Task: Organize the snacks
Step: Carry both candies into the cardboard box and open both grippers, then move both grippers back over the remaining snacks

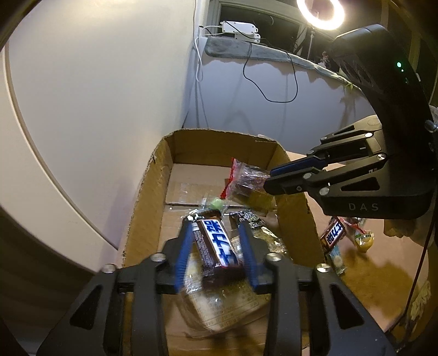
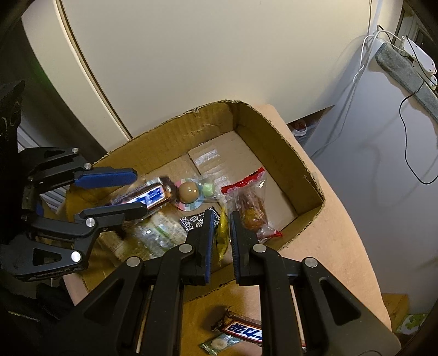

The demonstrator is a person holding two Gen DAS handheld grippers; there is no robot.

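An open cardboard box point(image 1: 147, 191) point(image 2: 273, 128) stands on a tan surface. My left gripper point(image 1: 215, 223) point(image 2: 141, 193) is over the box with its fingers around a brown and blue chocolate bar point(image 1: 215, 246) point(image 2: 152, 198); they look spread, and I cannot tell if they grip it. My right gripper point(image 2: 220, 216) point(image 1: 269, 178) is over the box's near side, its jaws slightly apart, with a small yellow wrapped snack point(image 2: 222, 235) between them. In the box lie a red-topped clear packet point(image 2: 250, 202) point(image 1: 245, 183), a round candy point(image 2: 189, 193) and a clear bag of crackers point(image 1: 227, 304) point(image 2: 153, 235).
Outside the box on the tan surface point(image 2: 342, 246) lie another chocolate bar point(image 2: 242, 330) point(image 1: 332, 232), a small green-white candy point(image 2: 219, 342) and an orange jelly cup point(image 1: 364, 238). A white wall point(image 1: 95, 82) stands behind the box, with cables and a ring light point(image 1: 320, 12).
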